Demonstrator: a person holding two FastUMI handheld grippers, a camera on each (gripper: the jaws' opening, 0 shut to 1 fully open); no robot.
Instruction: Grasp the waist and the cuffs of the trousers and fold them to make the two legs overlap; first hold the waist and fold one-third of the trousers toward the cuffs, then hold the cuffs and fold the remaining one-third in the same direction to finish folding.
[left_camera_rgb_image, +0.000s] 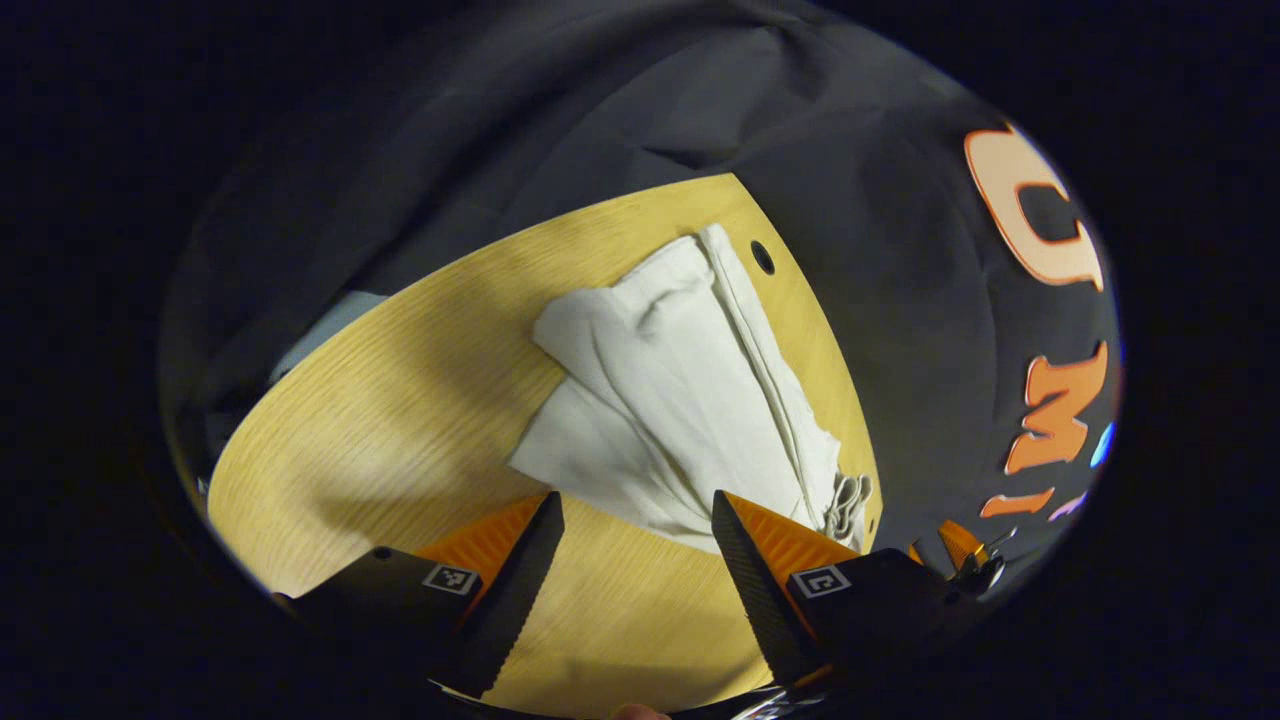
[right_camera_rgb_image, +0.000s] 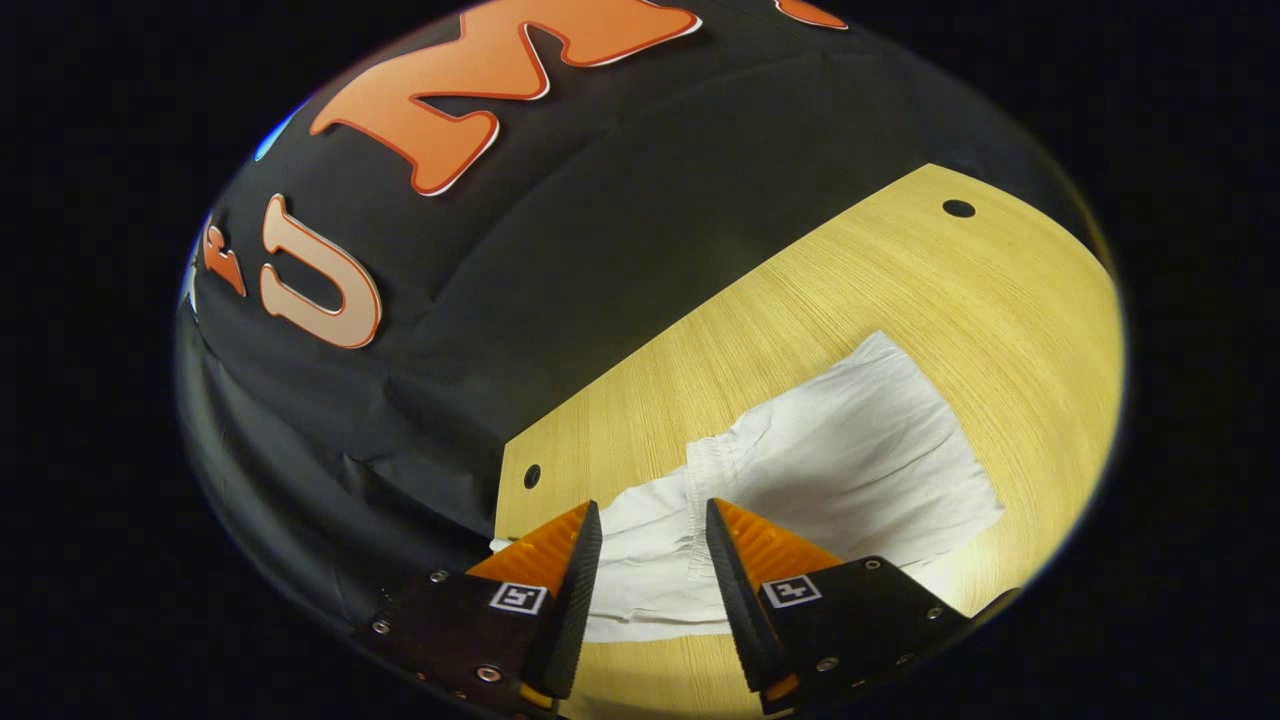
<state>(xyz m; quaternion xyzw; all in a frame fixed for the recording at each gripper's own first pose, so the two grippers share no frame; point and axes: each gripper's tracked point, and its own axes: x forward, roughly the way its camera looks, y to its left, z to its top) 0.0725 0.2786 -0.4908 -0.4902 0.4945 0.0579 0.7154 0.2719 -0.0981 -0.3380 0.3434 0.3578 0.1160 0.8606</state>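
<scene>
Loosely folded, the white cotton trousers lie on the pale yellow wood-grain table, close to its far edge by the black cloth wall. In the left gripper view the fabric is creased and doubled, with a long raised seam running down one side and a drawstring bunched at the end near the table's edge. The left gripper hovers just short of the cloth, its jaws spread wide and holding nothing. In the right gripper view the trousers show a gathered waistband and a flat, wrinkled panel. The right gripper sits over the cloth, fingers parted with fabric visible between them; whether they touch it I cannot tell.
</scene>
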